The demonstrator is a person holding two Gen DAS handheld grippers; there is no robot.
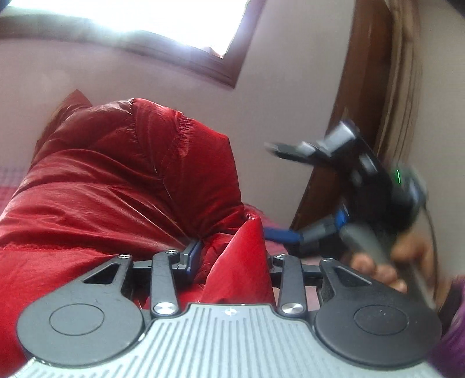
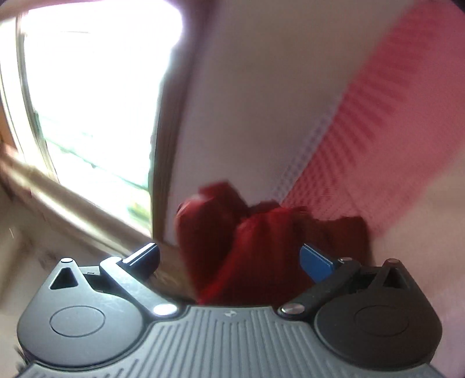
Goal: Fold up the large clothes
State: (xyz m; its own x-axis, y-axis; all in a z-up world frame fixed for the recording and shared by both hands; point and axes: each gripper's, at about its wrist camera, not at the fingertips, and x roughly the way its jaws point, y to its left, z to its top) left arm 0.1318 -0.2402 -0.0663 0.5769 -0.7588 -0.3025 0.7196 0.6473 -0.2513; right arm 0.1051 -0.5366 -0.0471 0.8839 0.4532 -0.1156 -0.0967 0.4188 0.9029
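Left gripper [image 1: 229,256] has its fingers closed onto a fold of the shiny red jacket [image 1: 122,186]; a peak of red cloth stands up between them, and the bulk of the jacket billows up and away to the left in front of the pale wall [image 1: 290,87]; this gripper tilts upward, so the window [image 1: 162,20] sits along the top of its view; right gripper [image 2: 232,261] has its fingers spread wide apart, gripping nothing, the blue pad [image 2: 315,261] well clear of the black one; the same jacket [image 2: 261,241] hangs blurred beyond the gap, not touching either finger; seen from the left side, the right gripper [image 1: 290,149] floats raised beside the wooden door frame [image 1: 366,101], pointing left toward the jacket, with the person's hand [image 1: 389,261] wrapped round its handle; a pink checked cloth [image 2: 392,130] fills the right of the right-hand view.
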